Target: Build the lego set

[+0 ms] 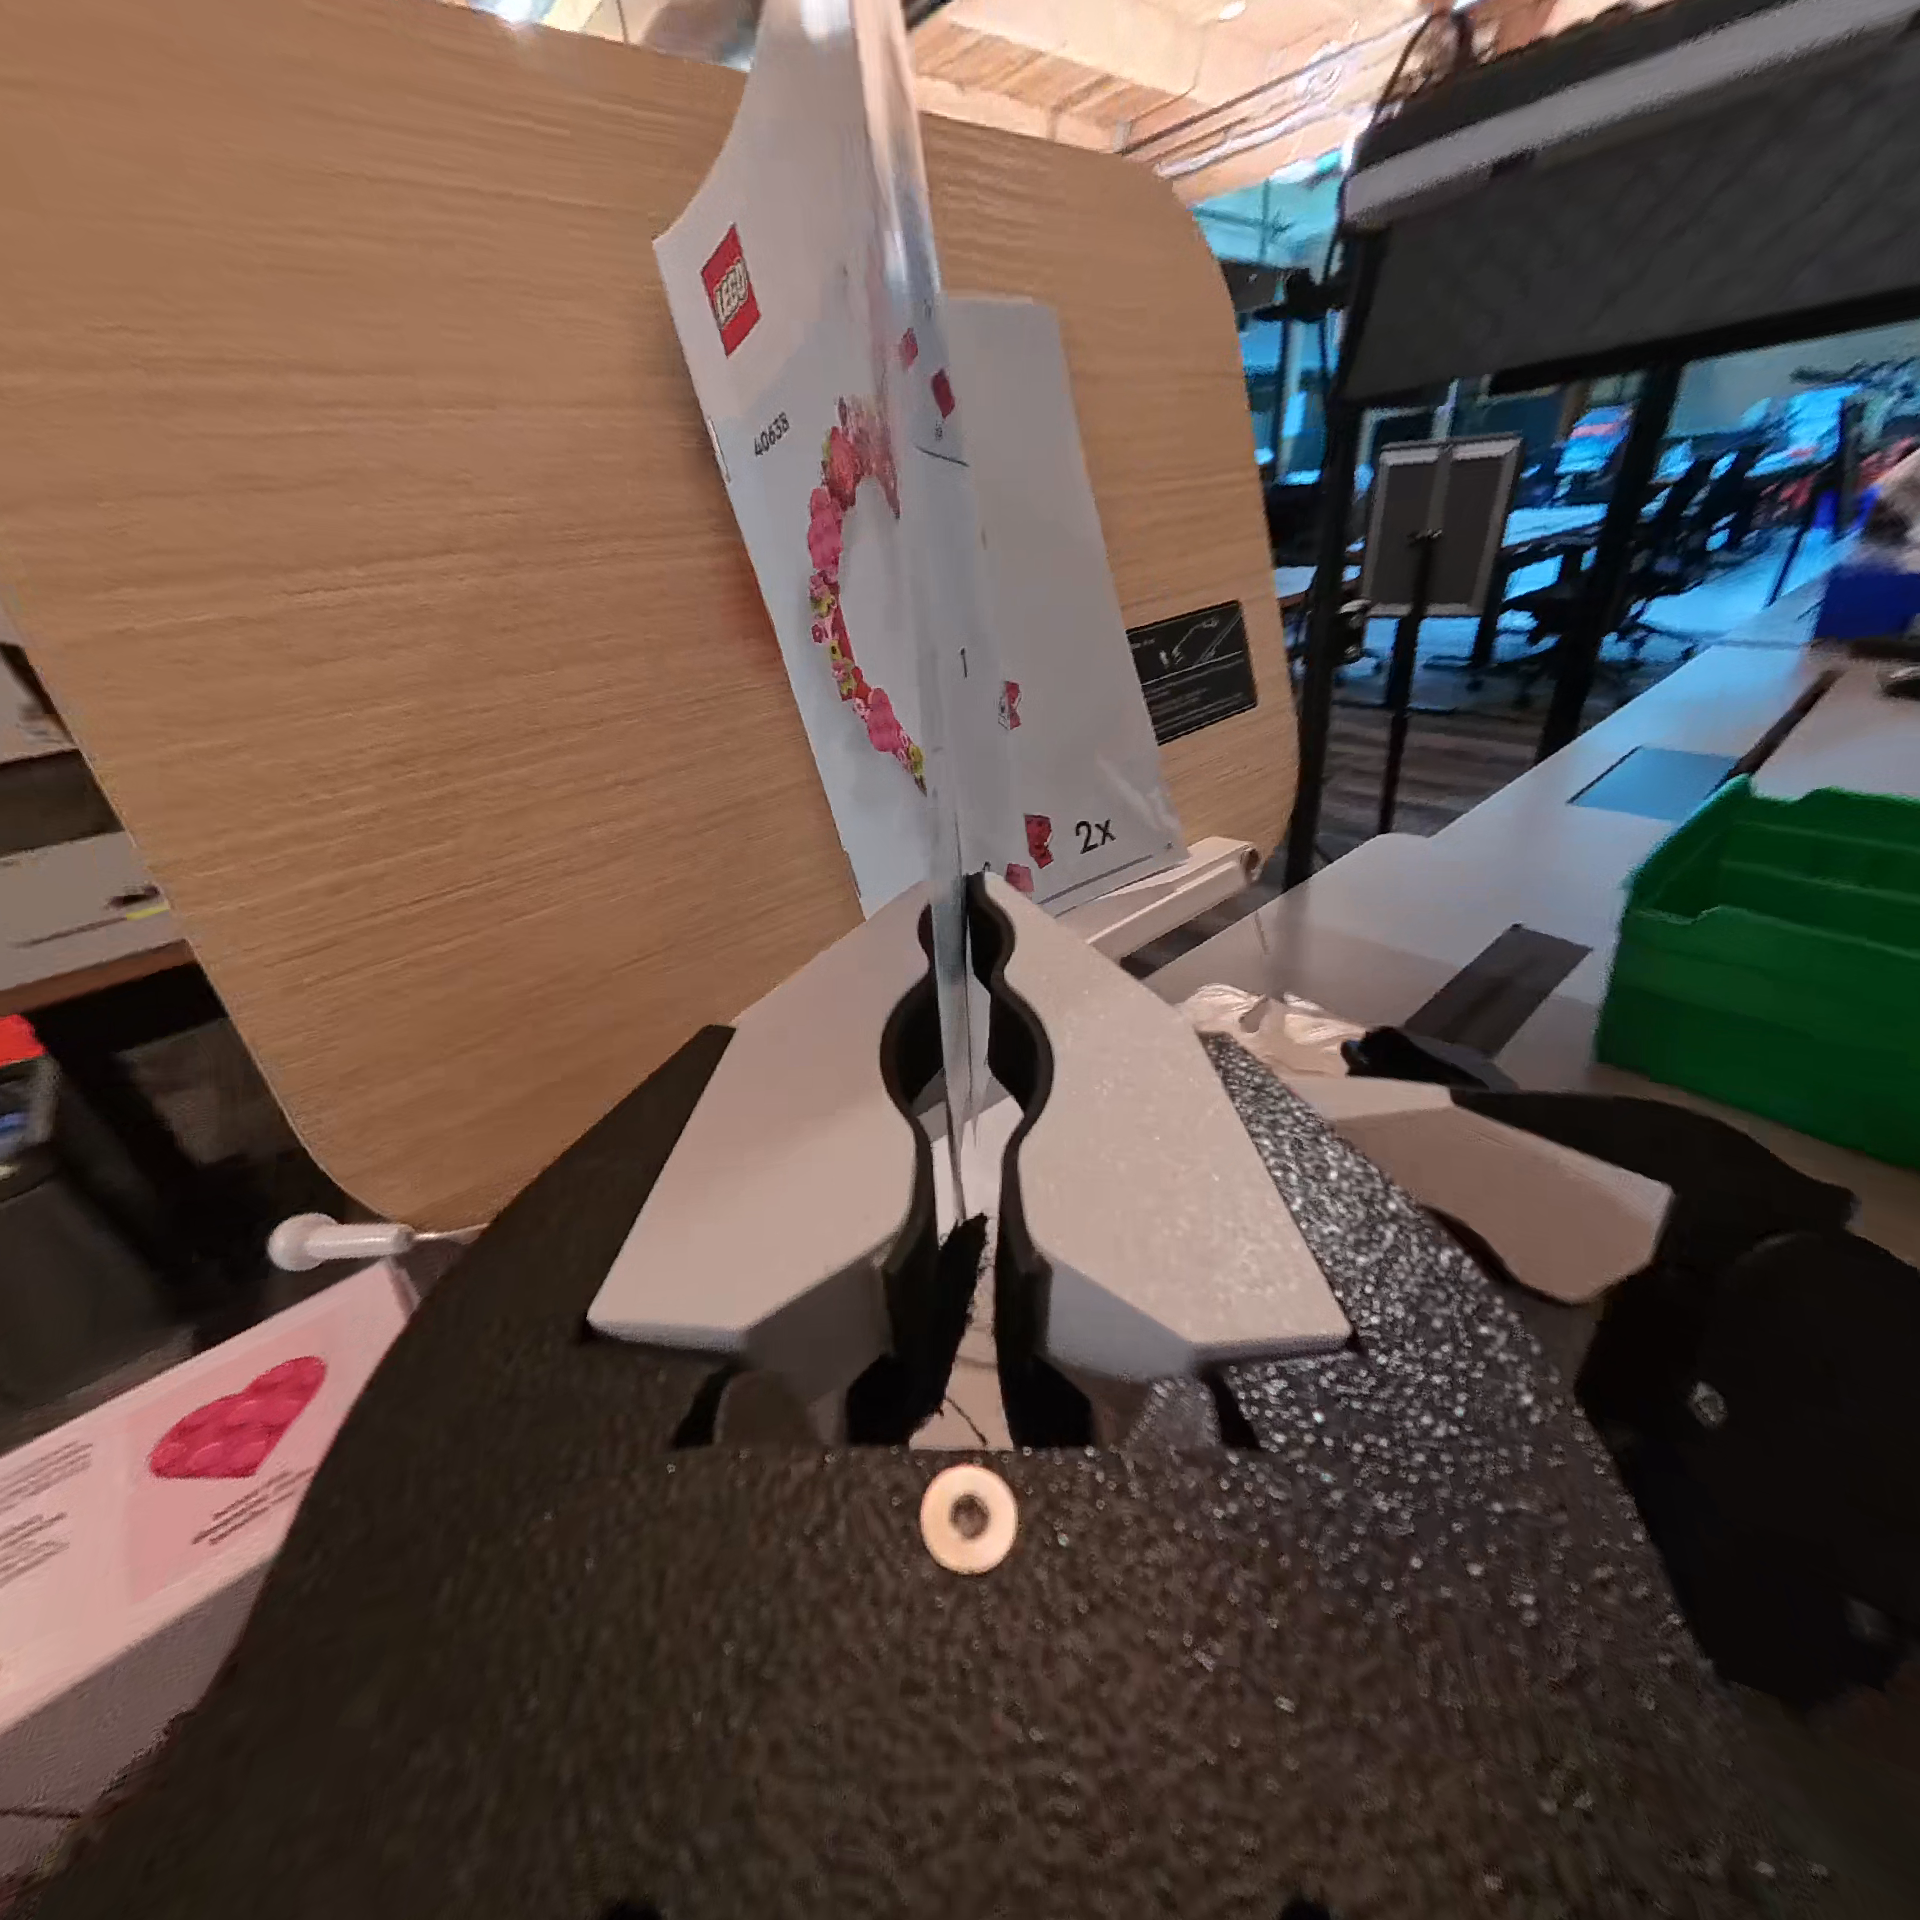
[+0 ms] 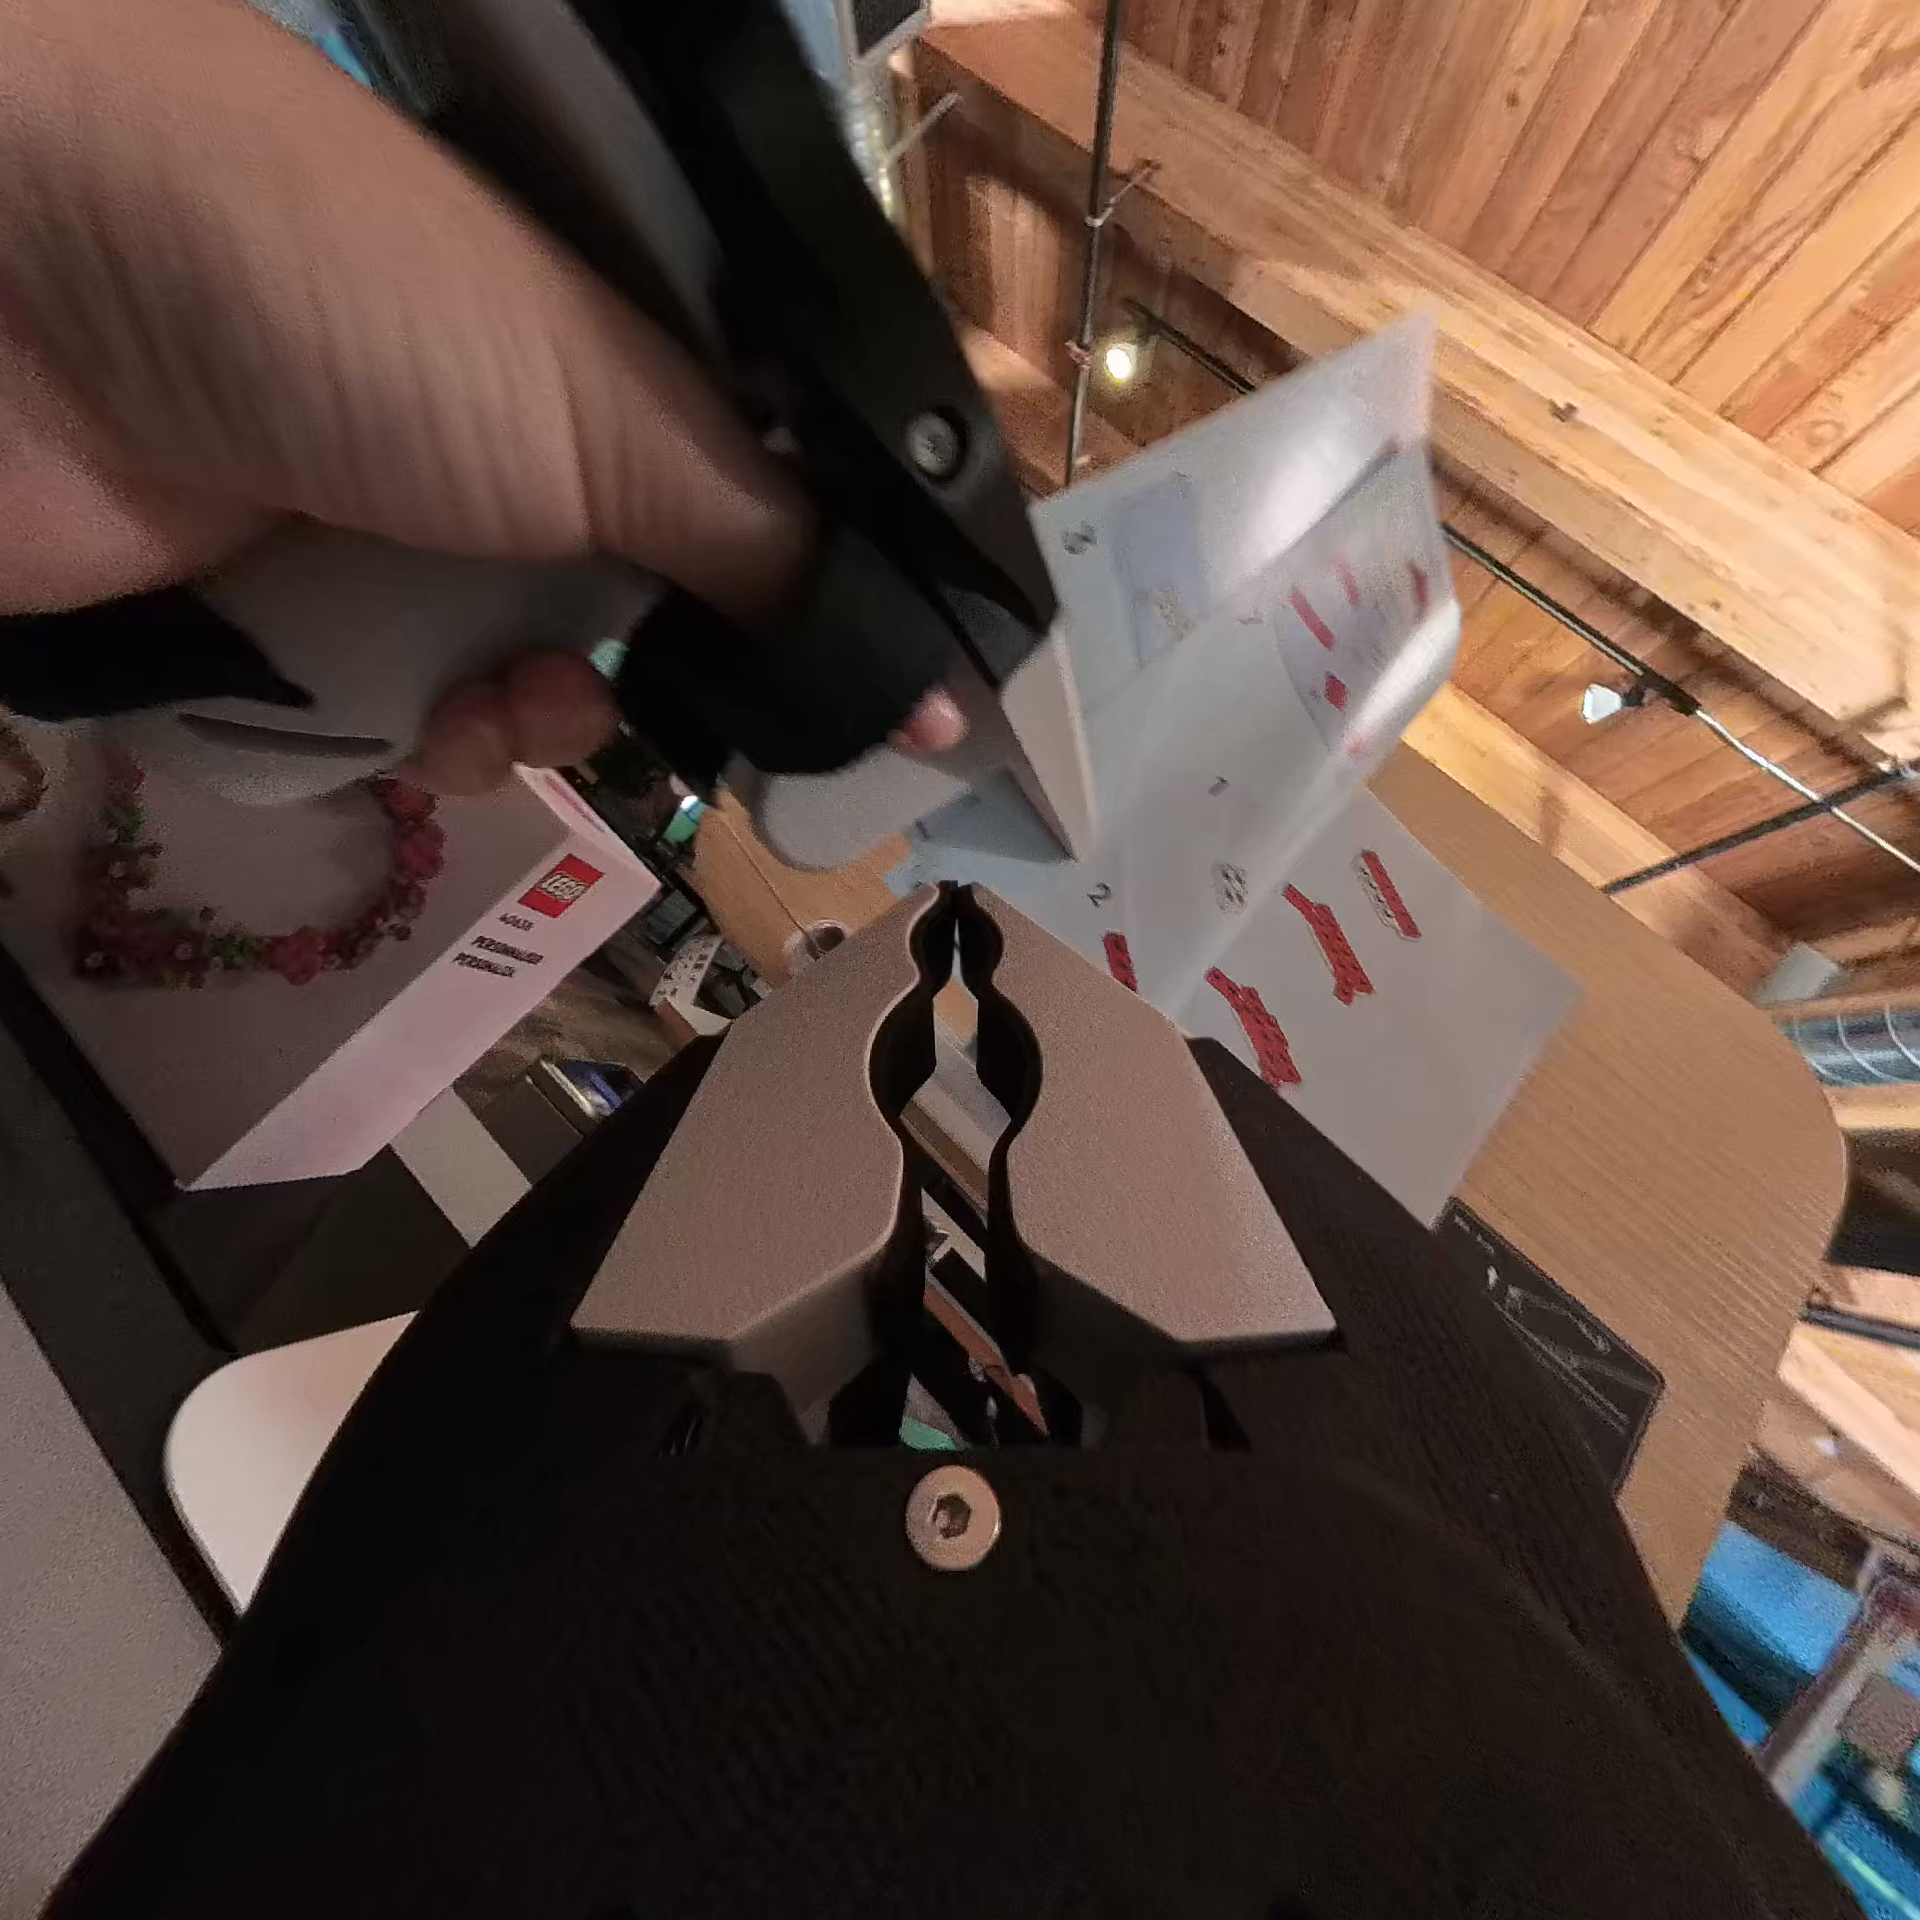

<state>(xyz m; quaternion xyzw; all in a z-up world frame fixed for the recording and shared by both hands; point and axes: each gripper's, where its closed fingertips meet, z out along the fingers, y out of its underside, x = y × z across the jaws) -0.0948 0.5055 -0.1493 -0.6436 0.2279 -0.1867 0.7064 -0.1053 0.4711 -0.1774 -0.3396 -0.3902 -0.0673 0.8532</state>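
Left wrist view: the left tool (image 1: 961, 914) is clamped on 1 page of the booklet (image 1: 821, 499), which stands against the board (image 1: 416, 623), page edge running up frame centre.

Right wrist view: the right tool (image 2: 954, 899), tips together and empty, sits just below the left tool; the booklet lies upper right.

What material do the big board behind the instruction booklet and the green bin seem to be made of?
The big tan board with rounded corners looks like wood or wood-look laminate, matte: fine straight grain lines run across it, but they could be printed. The thin white instruction booklet is slightly glossy paper; its pinched page curves and catches light. The green bin seems moulded plastic: uniform colour, smooth walls.
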